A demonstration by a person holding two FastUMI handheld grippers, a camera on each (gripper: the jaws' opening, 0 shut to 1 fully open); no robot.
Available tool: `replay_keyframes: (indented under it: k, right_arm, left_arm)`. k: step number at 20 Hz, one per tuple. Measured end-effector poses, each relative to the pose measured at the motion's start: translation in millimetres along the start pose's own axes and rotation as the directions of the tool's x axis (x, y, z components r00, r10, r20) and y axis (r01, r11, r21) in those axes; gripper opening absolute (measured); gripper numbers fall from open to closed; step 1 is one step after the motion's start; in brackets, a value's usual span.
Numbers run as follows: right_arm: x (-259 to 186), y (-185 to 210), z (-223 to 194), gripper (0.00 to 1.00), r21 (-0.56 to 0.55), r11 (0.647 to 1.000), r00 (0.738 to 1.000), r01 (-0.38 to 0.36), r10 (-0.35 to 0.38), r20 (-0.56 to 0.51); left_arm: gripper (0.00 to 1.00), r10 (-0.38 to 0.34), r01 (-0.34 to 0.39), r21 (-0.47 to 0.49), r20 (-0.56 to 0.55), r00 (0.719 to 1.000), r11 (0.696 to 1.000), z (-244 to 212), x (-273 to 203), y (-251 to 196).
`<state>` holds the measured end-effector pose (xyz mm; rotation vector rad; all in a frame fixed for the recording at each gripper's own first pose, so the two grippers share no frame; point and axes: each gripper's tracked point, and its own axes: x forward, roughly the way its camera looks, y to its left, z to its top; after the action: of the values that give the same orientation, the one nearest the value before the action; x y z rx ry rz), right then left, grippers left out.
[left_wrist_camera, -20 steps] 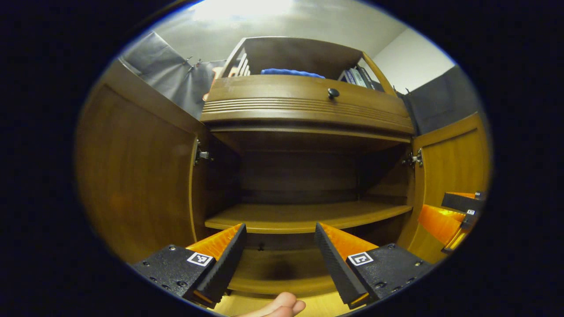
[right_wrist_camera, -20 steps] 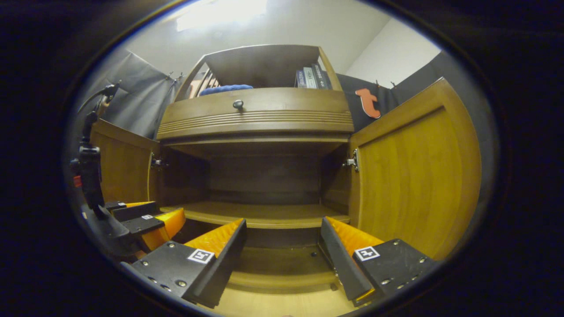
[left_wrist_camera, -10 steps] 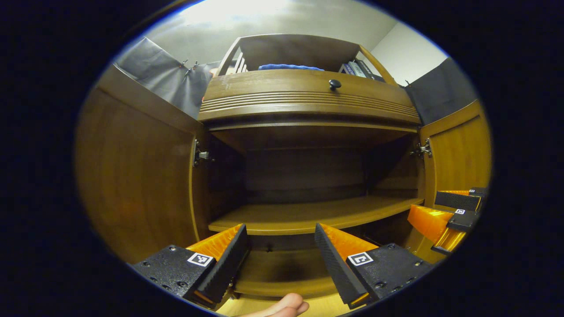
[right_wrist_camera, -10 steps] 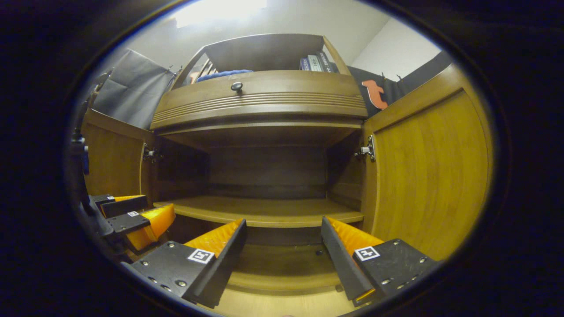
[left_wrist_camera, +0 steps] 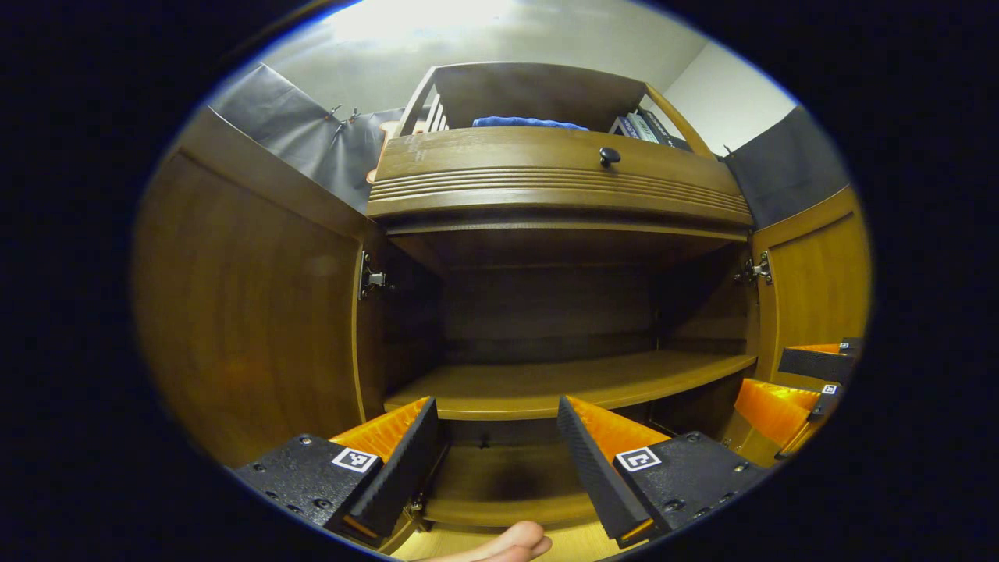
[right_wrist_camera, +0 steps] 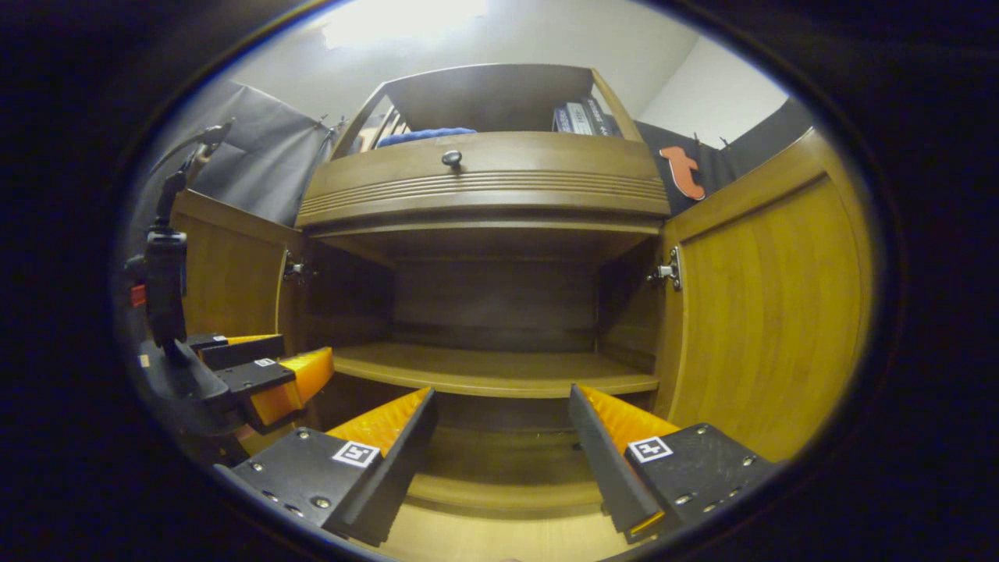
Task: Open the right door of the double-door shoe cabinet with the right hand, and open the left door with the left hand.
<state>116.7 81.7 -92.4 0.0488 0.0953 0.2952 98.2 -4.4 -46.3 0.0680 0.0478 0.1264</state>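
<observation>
Wood fills my left gripper view: the shoe cabinet [left_wrist_camera: 546, 179] stands with left door [left_wrist_camera: 250, 312] swung wide, my left gripper [left_wrist_camera: 495, 457] released, holding nothing. Its bottom is cut off. In my right gripper view, right door [right_wrist_camera: 765, 320] stands open beside my released right gripper [right_wrist_camera: 499, 449]; cabinet depths are dim.

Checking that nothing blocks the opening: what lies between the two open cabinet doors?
Between left door and right door lies the open cabinet interior with one bare shelf, seen in both gripper views.

Bare wooden shelf [left_wrist_camera: 562, 384] inside cabinet [left_wrist_camera: 554, 176].
</observation>
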Motion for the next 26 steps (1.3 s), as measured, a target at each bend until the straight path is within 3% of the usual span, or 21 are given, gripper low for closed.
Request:
replay_keyframes:
  k: [1,3,5,10,14,19,25,26]
  right_arm:
    - [-1.1,2.3,-1.2,1.00,0.013,1.000,1.000,-0.007,0.007,0.001]
    - [-2.6,6.2,-2.5,1.00,0.072,0.997,1.000,-0.025,0.024,0.014]
    - [-1.0,5.5,-7.5,0.97,0.102,0.994,0.999,-0.031,0.030,0.012]
    - [-13.9,0.0,-10.1,1.00,0.112,0.993,0.999,-0.035,0.032,0.026]
    - [-34.4,-8.2,-16.7,0.96,0.108,0.993,0.999,-0.050,0.049,0.015]
    - [-49.1,-29.2,-13.0,1.00,0.129,0.991,0.999,-0.020,0.015,0.036]
    - [-54.6,-25.7,-4.9,0.96,0.123,0.992,0.997,-0.038,0.030,0.068]
    - [-54.9,-26.9,-2.5,1.00,0.131,0.991,0.997,-0.032,0.023,0.073]
  left_arm:
    - [0.92,-0.009,0.009,-0.003,-0.005,1.000,1.000,-2.2,-0.2,-3.4]
    - [0.95,-0.032,0.032,-0.023,-0.005,0.999,0.999,-3.0,-2.7,-13.6]
    - [0.92,-0.050,0.050,-0.004,-0.019,0.999,0.999,-9.1,-4.8,-23.0]
    - [0.93,-0.074,0.074,-0.017,-0.031,0.997,0.997,-12.4,-12.3,-37.4]
    - [0.95,-0.046,0.045,-0.039,-0.027,0.999,0.998,-12.1,-23.0,-39.5]
    - [0.92,-0.017,0.016,-0.056,-0.007,1.000,0.998,-6.0,-31.7,-36.1]
    - [0.92,0.005,-0.006,-0.071,-0.017,1.000,0.997,-8.9,-31.8,-32.1]
    - [0.92,0.002,-0.003,-0.077,-0.016,1.000,0.997,-8.6,-31.8,-31.7]
